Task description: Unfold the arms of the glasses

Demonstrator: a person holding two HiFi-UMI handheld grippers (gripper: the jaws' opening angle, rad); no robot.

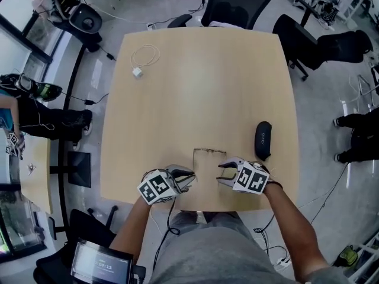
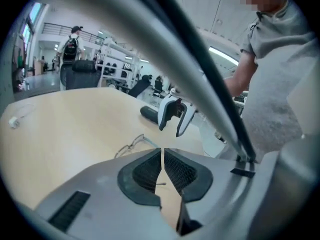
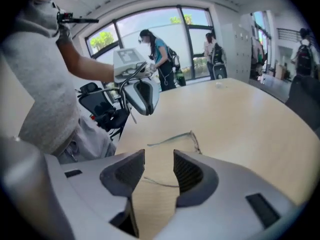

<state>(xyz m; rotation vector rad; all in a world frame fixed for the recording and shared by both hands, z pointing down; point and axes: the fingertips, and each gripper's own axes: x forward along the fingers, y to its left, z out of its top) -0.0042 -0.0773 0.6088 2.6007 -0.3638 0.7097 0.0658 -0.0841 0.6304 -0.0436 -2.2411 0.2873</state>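
Observation:
Thin wire-framed glasses [image 1: 208, 151] lie on the wooden table [image 1: 201, 87] near its front edge, both arms stretched toward me. My left gripper [image 1: 192, 176] is at the end of the left arm. In the left gripper view its jaws [image 2: 163, 151] meet at the tips, and the arm's tip [image 2: 160, 183] shows between the pads. My right gripper [image 1: 222, 173] is at the other arm. In the right gripper view it [image 3: 159, 156] stands open, with that thin arm [image 3: 157, 182] lying across the gap, and the glasses' front [image 3: 194, 140] lies just beyond.
A black glasses case [image 1: 263, 139] lies on the table to the right of the glasses. A white cable with a plug [image 1: 142, 59] sits at the far left corner. Office chairs [image 1: 231, 5] stand beyond the table's far edge.

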